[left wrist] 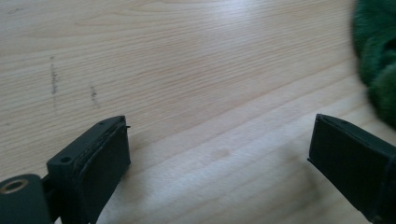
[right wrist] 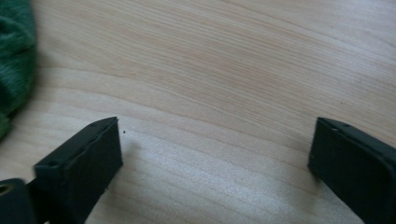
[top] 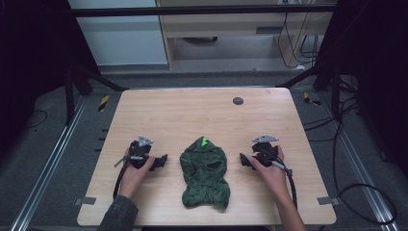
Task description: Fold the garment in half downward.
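Green garment (top: 205, 174) lies crumpled on the wooden table (top: 192, 110), near the front edge, about centred left-to-right. Looks like a small hooded piece, dark green with a bright green tab at its far end. It's flat on the wood, nothing on top of it.

Left gripper (top: 161, 161) sits just left of the garment, resting low on the table, held in the person's left hand (top: 133, 173). Jaws point toward the cloth but are apart from it. In the left gripper view (left wrist: 219, 144) both jaws stand wide, bare wood between them, green fabric (left wrist: 378, 56) off at the upper right edge, not between the pads. Holding nothing.

Right gripper (top: 244, 161) mirrors it on the garment's right side, in the right hand (top: 269, 171). Also near the cloth, not touching. Right gripper view (right wrist: 215, 144): jaws wide apart, wood grain between them, fabric (right wrist: 14, 60) at the far left edge. Holding nothing.

Small dark round disc (top: 237, 101) on the table's far side, well apart from everything. Cables trail from both grippers back toward the person.
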{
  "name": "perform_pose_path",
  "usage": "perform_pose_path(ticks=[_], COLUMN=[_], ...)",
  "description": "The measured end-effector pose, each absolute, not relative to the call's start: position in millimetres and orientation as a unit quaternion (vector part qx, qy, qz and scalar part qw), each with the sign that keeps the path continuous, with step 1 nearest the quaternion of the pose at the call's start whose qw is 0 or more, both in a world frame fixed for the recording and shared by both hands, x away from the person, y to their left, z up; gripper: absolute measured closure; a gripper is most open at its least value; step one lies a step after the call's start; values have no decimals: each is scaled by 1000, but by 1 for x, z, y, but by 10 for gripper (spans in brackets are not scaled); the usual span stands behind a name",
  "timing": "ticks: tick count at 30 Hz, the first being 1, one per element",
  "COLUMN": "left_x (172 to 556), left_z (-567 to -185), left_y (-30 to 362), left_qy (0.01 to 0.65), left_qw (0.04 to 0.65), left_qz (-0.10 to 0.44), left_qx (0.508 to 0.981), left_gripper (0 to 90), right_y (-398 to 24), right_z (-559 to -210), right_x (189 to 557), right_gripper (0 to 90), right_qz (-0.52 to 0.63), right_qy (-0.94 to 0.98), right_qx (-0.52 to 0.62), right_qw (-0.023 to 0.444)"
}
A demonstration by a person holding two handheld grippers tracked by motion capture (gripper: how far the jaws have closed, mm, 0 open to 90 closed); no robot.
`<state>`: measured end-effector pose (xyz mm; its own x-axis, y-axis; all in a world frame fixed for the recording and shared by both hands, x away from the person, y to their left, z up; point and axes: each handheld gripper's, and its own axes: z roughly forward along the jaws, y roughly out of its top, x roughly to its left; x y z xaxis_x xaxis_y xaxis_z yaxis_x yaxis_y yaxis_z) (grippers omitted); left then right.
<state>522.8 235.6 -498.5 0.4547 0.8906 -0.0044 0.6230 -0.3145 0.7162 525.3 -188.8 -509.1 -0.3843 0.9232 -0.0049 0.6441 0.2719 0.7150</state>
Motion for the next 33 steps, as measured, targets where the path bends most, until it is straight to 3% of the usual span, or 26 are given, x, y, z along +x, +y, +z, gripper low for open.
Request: perform_pose_path(ticks=[6,13,16,21,28,33], left_x=[517,544,549,561,570,569], left_z=[-474,-449,-447,-443,-446,-449], left_y=[224,220,217,202,188,179], left_qy=[445,430,423,391,378,359], left_qw=[332,324,325,322,327,322], left_qz=[188,153,153,150,131,116], left_qx=[810,828,832,849,856,868], left_gripper=[46,74,142,217,320,356], right_y=[-187,-178,-174,-160,-143,-131], right_z=[-499,-469,-461,-445,-442,-448], right_x=[530,543,549,564,575,575], right_gripper=[198,358,390,535,668,696], right_qz=[298,301,302,305,317,316], right_qy=[796,823,829,847,858,867], right_qx=[486,459,449,417,390,373], right_qw=[203,149,143,127,109,94])
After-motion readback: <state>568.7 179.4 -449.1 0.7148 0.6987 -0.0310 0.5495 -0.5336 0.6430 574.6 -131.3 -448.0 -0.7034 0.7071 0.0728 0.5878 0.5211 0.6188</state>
